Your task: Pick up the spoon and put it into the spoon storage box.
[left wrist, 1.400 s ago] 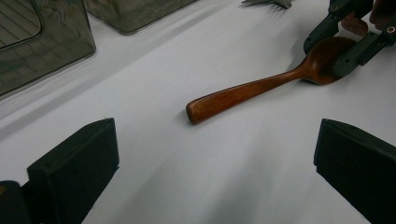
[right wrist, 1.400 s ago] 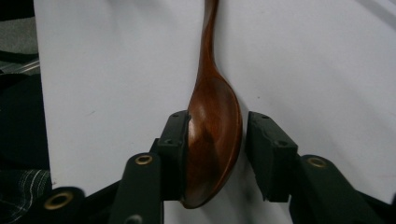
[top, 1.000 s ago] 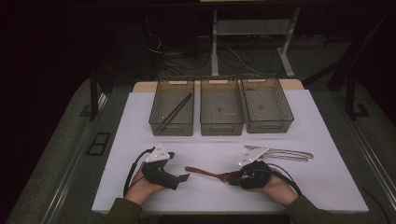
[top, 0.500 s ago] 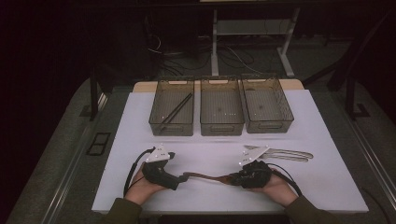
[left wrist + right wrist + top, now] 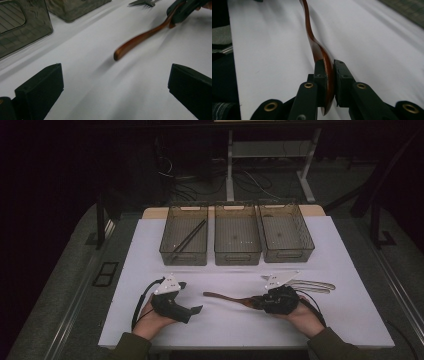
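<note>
Wooden spoon [image 5: 322, 57] | bowl clamped between right claw [image 5: 329, 82] jaws

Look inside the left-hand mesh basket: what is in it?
In the left basket, dark chopsticks lie diagonally on the floor. The middle basket and right basket look empty; their near walls hide nothing obvious.

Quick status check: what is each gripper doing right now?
Left gripper: open, holding nothing, resting over the white table.
Right gripper: jaws just closed, clamped on the bowl end of the brown wooden spoon.
</note>
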The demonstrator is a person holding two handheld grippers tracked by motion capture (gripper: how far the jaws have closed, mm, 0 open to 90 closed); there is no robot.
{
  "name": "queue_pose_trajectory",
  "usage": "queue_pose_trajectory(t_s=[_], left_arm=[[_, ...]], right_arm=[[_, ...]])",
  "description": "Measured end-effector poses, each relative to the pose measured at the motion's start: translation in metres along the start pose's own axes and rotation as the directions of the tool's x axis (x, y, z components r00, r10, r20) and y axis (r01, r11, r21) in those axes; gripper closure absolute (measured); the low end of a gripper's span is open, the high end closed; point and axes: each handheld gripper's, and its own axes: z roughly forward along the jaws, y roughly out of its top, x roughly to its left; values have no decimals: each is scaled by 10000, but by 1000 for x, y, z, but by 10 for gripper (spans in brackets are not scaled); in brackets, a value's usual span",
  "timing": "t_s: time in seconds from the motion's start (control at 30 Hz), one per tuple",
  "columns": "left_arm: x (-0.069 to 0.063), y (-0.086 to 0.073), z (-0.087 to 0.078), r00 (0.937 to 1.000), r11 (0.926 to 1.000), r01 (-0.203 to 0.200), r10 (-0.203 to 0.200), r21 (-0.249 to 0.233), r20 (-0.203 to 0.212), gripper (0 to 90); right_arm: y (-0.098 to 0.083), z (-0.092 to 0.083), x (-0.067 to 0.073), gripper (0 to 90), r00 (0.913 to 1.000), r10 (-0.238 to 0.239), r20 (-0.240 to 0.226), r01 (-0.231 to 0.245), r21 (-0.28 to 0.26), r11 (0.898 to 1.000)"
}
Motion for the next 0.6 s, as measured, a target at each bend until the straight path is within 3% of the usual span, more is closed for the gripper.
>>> queue_pose_trajectory(t_s=[0.17,0.6], left_arm=[[-1,1,1,10000,10000,-81,81,56,53,0],[-1,4,-1,9992,9993,363,-362,-65,162,0]], right_arm=[[2,-10,-6,802,9994,122,324,-112,-311,9995],[10,-30,-22,802,9937,818,769,-735,-1052,9917]])
